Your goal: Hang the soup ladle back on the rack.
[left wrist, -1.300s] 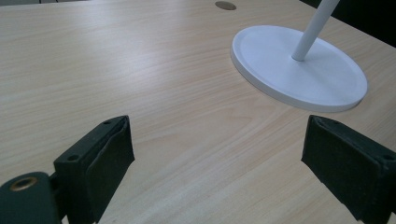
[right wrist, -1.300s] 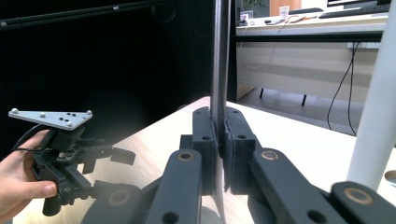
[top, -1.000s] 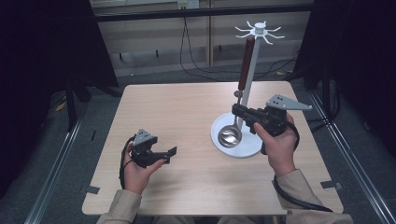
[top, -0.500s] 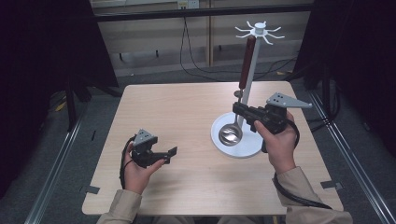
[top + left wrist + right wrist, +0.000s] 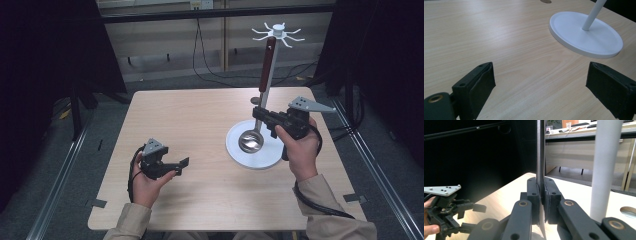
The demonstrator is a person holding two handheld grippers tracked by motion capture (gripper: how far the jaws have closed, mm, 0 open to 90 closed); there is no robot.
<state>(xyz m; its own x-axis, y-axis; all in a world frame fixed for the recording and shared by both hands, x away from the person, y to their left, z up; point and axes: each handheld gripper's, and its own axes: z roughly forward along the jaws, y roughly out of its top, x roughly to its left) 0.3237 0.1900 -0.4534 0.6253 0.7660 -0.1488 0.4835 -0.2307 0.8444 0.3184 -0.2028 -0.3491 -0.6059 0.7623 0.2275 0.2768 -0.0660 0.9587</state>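
Right of centre in the high view, the ladle (image 5: 252,135) is clamped at its metal stem by the right gripper (image 5: 258,114), bowl over the stand's base (image 5: 252,160), while the left gripper (image 5: 181,164) is held wide open at lower left.

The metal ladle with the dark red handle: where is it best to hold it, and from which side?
Judging by its upright pose, grip the thin metal shaft of the metal ladle with the dark red handle, between bowl and handle, horizontally from the person's right, where the right gripper clamps it beside the white stand pole.

The right gripper (image 5: 258,114) has edged slightly up and right with the ladle (image 5: 252,138).
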